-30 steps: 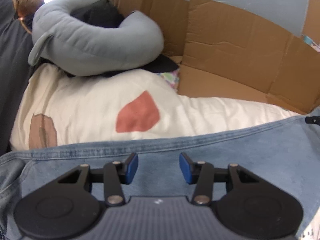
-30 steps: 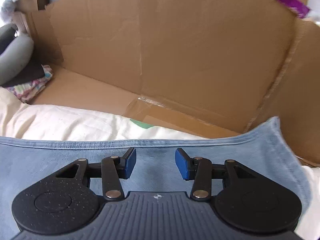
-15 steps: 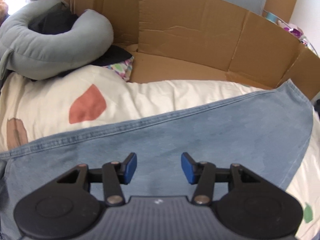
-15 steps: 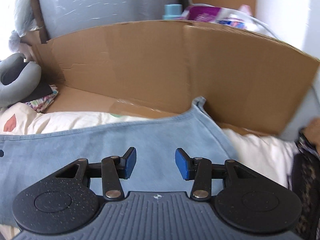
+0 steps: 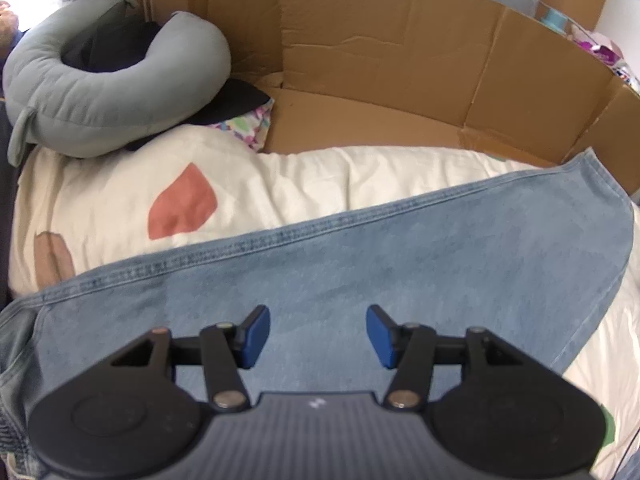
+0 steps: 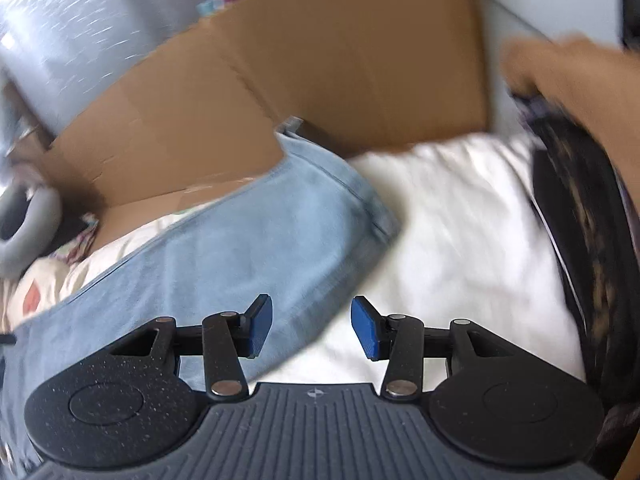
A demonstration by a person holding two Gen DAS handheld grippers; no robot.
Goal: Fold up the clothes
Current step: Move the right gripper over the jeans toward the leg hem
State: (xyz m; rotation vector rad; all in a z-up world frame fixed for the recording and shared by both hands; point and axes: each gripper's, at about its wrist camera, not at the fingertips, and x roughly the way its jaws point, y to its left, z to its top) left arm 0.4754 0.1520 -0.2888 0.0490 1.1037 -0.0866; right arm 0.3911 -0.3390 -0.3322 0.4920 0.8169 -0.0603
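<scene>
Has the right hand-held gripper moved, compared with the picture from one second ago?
Yes. The right hand-held gripper moved rightward along the cardboard, from mid-jeans to their hem edge.

No readable text, label, brand or number shows on anything in either wrist view.

Light-blue denim garment (image 5: 400,264) with darker stitched seam — cream duvet (image 5: 320,176) with terracotta-red and brown blotches — grey-green cushion (image 5: 100,92), brown cardboard (image 5: 400,60), blue-padded black tools.
</scene>
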